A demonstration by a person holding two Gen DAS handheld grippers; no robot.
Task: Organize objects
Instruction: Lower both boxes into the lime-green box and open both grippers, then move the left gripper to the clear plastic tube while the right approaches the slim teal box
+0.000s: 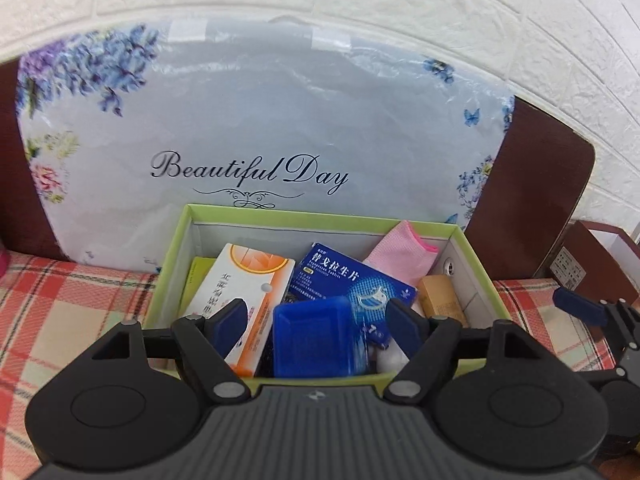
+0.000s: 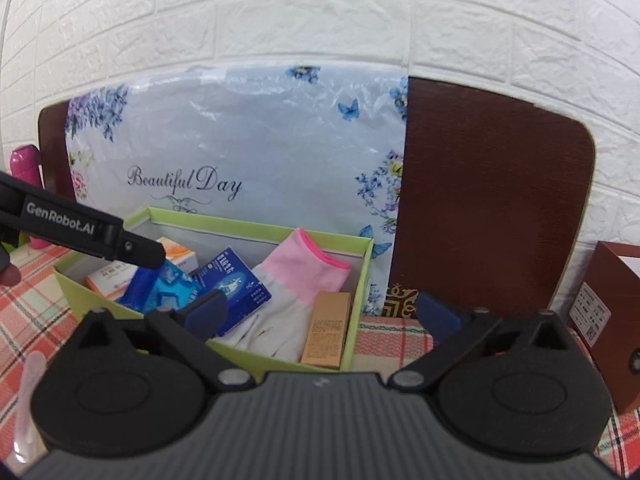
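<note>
This looks like a home, a lived-in room rather than a shop or lab. The landmark is an open green box (image 1: 170, 264) standing on a desk covered with a red-and-cream plaid cloth (image 1: 60, 320). Inside the box lie household odds: medicine cartons (image 1: 248, 292), a pink glove (image 2: 308, 268), a small gold carton (image 2: 326, 330). Right behind the box leans a plastic-wrapped floral panel (image 1: 280, 120) reading "Beautiful Day", against a brown board (image 2: 492, 200). Behind those rises a white embossed brick-pattern wall (image 2: 320, 12). Right of the box stands a brown package (image 2: 612, 308); far left, a pink flask (image 2: 25, 168).
</note>
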